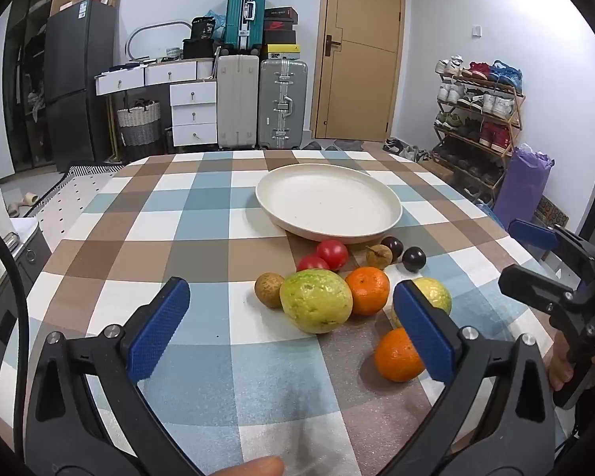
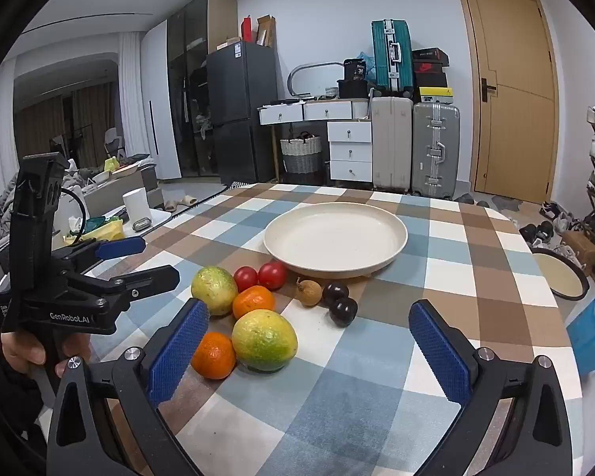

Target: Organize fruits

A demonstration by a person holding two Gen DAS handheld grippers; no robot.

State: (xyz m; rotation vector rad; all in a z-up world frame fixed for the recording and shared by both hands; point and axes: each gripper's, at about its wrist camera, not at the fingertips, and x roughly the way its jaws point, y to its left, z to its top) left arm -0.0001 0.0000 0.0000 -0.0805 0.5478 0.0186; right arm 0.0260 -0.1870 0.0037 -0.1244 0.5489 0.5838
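Note:
Loose fruit lies on the checked tablecloth just in front of a cream plate (image 1: pixel 329 202) (image 2: pixel 336 238) that holds nothing. There are two green-yellow guavas (image 1: pixel 316 300) (image 2: pixel 264 339), two oranges (image 1: pixel 368 290) (image 2: pixel 213 355), two red tomatoes (image 1: pixel 332 254) (image 2: pixel 272 274), two small brown fruits (image 1: pixel 269 289) (image 2: pixel 310 291) and two dark plums (image 1: pixel 413 258) (image 2: pixel 343 311). My left gripper (image 1: pixel 291 289) (image 2: pixel 158 258) hovers open on the near left of the pile, holding nothing. My right gripper (image 2: pixel 309 307) (image 1: pixel 509 252) hovers open on the near right, also holding nothing.
A dark-rimmed bowl (image 2: pixel 561 277) and a blue packet (image 2: pixel 591 337) sit at the table's right edge. A low side table with a white cup (image 2: pixel 137 204) stands off to the left. Suitcases, drawers and a shoe rack (image 1: pixel 476 119) line the room beyond.

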